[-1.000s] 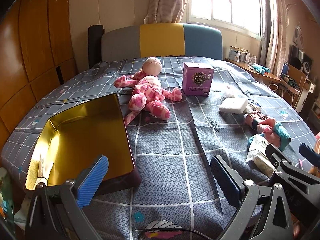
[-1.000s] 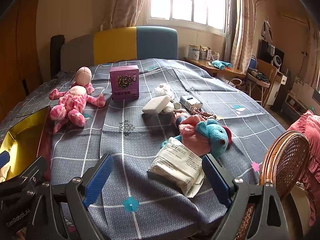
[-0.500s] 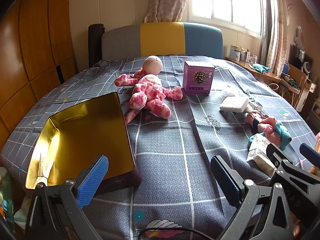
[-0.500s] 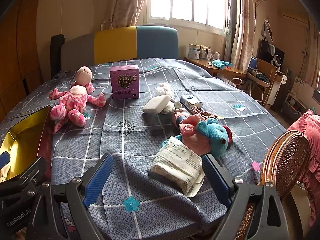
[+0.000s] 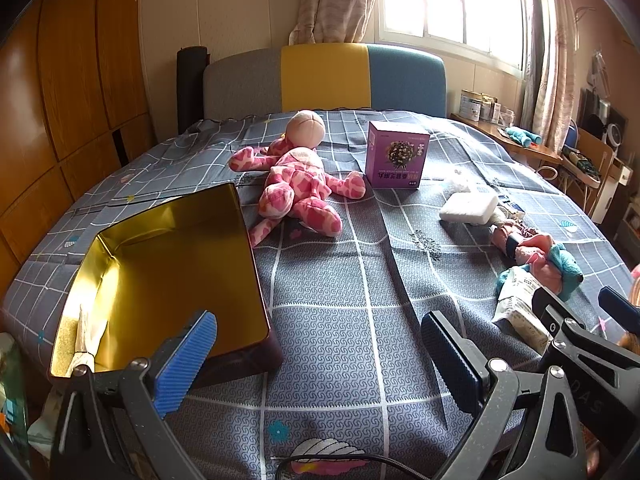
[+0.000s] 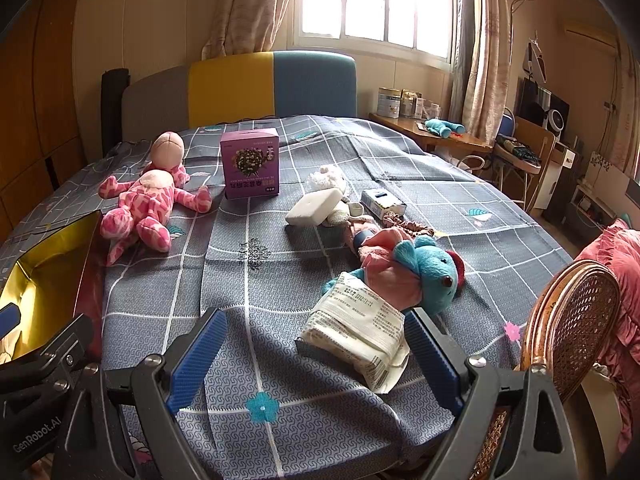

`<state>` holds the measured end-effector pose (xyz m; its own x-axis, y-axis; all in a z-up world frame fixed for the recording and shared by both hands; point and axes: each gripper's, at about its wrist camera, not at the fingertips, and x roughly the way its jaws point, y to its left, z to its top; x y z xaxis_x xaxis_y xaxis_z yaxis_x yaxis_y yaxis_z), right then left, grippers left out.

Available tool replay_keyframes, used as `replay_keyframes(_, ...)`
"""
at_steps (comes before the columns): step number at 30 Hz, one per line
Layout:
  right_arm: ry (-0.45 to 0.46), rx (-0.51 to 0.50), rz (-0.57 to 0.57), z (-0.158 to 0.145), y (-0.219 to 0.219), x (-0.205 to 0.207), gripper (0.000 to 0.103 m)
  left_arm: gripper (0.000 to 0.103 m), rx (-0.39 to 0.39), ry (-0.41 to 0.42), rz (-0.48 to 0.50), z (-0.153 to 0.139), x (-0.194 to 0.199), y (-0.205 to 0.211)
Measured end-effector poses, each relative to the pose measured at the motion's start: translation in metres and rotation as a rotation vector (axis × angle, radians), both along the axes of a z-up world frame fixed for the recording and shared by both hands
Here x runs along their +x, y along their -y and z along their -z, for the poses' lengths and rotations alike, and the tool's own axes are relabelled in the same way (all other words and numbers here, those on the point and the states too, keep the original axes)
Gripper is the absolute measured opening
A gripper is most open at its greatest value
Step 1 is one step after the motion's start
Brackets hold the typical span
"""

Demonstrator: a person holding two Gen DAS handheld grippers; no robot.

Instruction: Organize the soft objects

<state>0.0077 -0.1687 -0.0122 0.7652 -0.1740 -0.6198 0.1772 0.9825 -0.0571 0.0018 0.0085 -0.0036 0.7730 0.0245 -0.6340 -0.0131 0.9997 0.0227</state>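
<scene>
Two grippers hover over the bed (image 5: pixel 328 280), fingers spread, holding nothing. Gold tin (image 5: pixel 160 276) lies beside the left gripper (image 5: pixel 320 356). Pink doll (image 5: pixel 298 184) lies well ahead. Blue mouse (image 6: pixel 412 272) and white packet (image 6: pixel 356 328) lie just before the right gripper (image 6: pixel 316 356).

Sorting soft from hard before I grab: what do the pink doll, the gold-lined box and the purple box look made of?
Pink doll: plush fabric, matte, stuffed limbs. Gold-lined box: probably tin, glossy reflective walls. Purple box: printed cardboard, crisp edges.
</scene>
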Motion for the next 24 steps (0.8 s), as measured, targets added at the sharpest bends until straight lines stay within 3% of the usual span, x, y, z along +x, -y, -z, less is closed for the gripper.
replay_keyframes(24,-0.022,0.003,-0.007,0.0025,0.0008,0.0019,0.092,0.103,-0.004,-0.019,0.001,0.0041,0.0020,0.0010)
